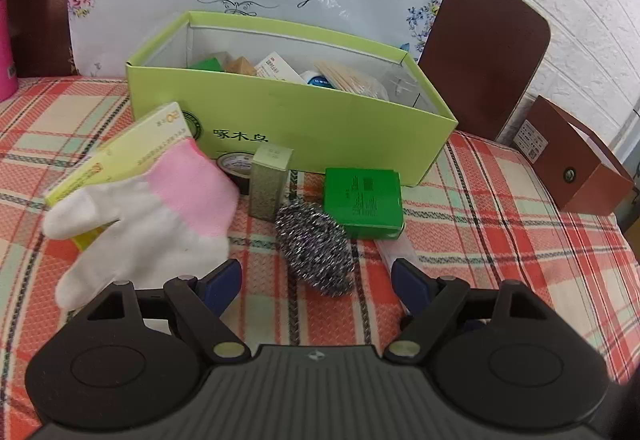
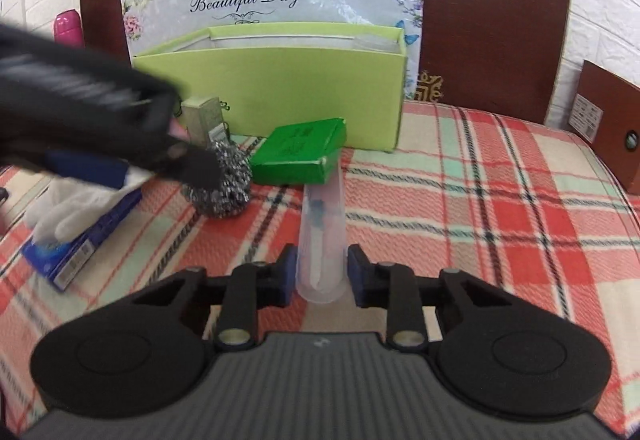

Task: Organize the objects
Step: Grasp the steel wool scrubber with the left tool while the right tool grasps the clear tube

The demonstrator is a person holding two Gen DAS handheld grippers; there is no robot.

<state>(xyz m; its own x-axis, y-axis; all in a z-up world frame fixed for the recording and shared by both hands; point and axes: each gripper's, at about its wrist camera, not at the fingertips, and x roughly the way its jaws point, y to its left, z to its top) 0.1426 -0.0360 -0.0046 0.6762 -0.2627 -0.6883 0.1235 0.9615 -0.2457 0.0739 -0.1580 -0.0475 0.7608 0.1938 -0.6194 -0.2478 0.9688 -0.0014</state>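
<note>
the clear plastic tube point(image 2: 322, 240) lies lengthwise on the plaid bed cover point(image 2: 480, 207), its near end between the blue pads of the right tongs point(image 2: 322, 272). the pads stand narrow, right at the tube's sides; whether they press it i cannot tell. the tube's far end reaches the green box point(image 2: 298, 153), which sits just before the lime-green storage box point(image 2: 280, 91).

the left tongs point(image 1: 318, 280) are spread wide and hold nothing, tilted down over the steel wool scourer point(image 1: 316, 250), which lies just ahead of the gap between the pads. left of it rests a white and pink glove point(image 1: 152, 215) on a yellow carton point(image 1: 132, 147). in the right wrist view the left tongs show as a dark blur over the scourer.
</note>
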